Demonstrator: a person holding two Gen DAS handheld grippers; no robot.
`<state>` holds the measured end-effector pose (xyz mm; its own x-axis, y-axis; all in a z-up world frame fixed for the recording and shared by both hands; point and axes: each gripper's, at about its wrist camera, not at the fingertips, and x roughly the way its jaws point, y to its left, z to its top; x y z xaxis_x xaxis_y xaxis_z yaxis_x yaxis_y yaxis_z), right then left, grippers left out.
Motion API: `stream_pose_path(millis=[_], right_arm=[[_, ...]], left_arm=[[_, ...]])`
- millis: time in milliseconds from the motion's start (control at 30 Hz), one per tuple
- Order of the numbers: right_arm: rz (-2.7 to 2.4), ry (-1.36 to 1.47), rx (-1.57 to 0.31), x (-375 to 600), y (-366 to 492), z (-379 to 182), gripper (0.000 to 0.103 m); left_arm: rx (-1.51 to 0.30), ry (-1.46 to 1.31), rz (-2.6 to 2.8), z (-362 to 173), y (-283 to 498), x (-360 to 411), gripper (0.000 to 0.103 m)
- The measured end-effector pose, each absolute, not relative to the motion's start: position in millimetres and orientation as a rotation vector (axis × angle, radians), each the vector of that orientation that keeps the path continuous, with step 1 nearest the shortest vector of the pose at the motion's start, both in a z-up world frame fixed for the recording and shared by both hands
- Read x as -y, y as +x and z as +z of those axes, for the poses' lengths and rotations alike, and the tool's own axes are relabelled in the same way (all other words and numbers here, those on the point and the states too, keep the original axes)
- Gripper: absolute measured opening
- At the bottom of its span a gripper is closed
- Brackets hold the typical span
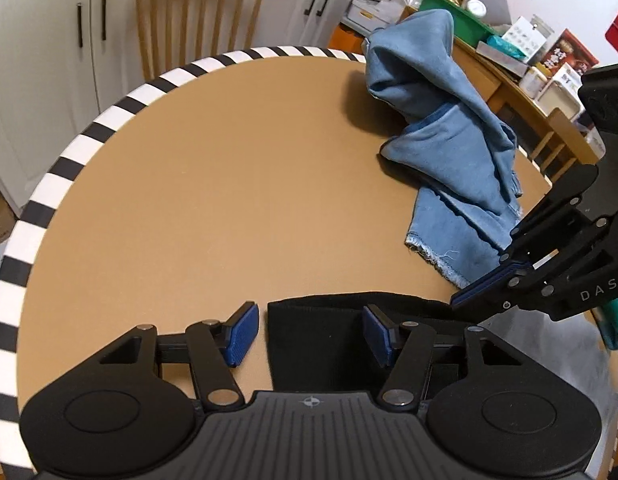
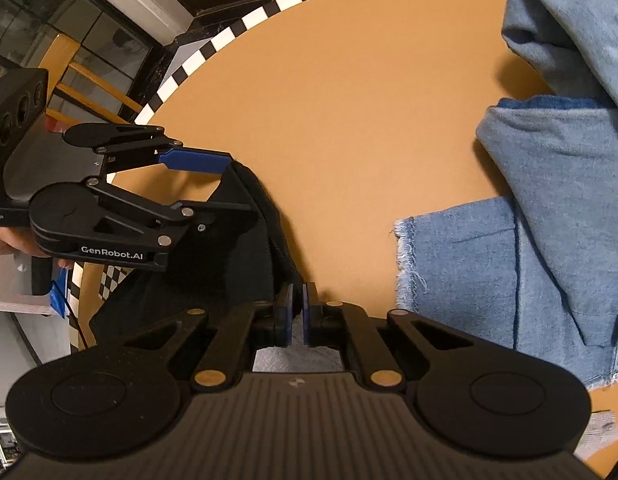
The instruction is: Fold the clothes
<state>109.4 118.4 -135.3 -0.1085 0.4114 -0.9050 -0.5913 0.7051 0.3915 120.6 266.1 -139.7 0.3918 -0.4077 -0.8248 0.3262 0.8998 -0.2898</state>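
1. Your left gripper point(image 1: 309, 334) stands about half open over the near edge of the round table point(image 1: 189, 184). Its blue pads point(image 1: 241, 332) straddle the left end of the black garment point(image 1: 321, 344): one pad hangs over bare tabletop, the other over the black cloth. Neither pad presses on the fabric, as far as your left wrist view shows.
2. Your right gripper point(image 2: 297, 308) is closed almost fully, its pads nearly meeting, with the edge of the black garment point(image 2: 245, 248) pinched between them.
3. From the right wrist view, your left gripper point(image 2: 213, 184) reaches in from the left, its upper pad just over the cloth's far corner.
4. The black garment lies at the table's near edge, partly draped off it.
5. The blue denim garment point(image 1: 449, 128) lies crumpled on the right side of the table, apart from both grippers, its frayed hem nearest you.
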Motion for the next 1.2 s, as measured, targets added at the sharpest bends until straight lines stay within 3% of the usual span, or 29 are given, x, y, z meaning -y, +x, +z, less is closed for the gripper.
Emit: stream_pose_path(millis=[67, 133, 167, 800, 1033, 1167, 1200], right_arm=[[0.855, -0.153, -1.451, -118.0, 110.3, -136.0, 0.005], [0.852, -0.147, -1.451, -115.6, 110.7, -134.8, 0.005], [0.851, -0.144, -1.451, -114.6, 111.2, -134.3, 0.005], [0.884, -0.076, -1.402, -88.8, 102.0, -115.5, 0.002], [0.803, 0.094, -1.426, -66.3, 109.2, -120.2, 0.016], [0.802, 0.179, -1.513, -69.4, 100.9, -131.8, 0.034], [0.795, 0.203, -1.529, -69.4, 99.4, -133.9, 0.034]], left_arm=[[-1.073, -0.109, -0.468, -140.8, 122.7, -266.7, 0.051], [-1.096, -0.104, -0.488, -143.6, 123.2, -266.2, 0.013], [-1.107, -0.101, -0.497, -145.0, 123.3, -266.0, 0.007], [-0.963, -0.138, -0.612, -79.3, 45.1, -266.6, 0.005], [-0.972, -0.099, -0.703, -94.2, -1.6, -228.6, 0.005], [-0.992, -0.111, -0.679, -104.1, -8.5, -228.9, 0.005], [-0.992, -0.125, -0.668, -105.0, -8.7, -231.0, 0.005]])
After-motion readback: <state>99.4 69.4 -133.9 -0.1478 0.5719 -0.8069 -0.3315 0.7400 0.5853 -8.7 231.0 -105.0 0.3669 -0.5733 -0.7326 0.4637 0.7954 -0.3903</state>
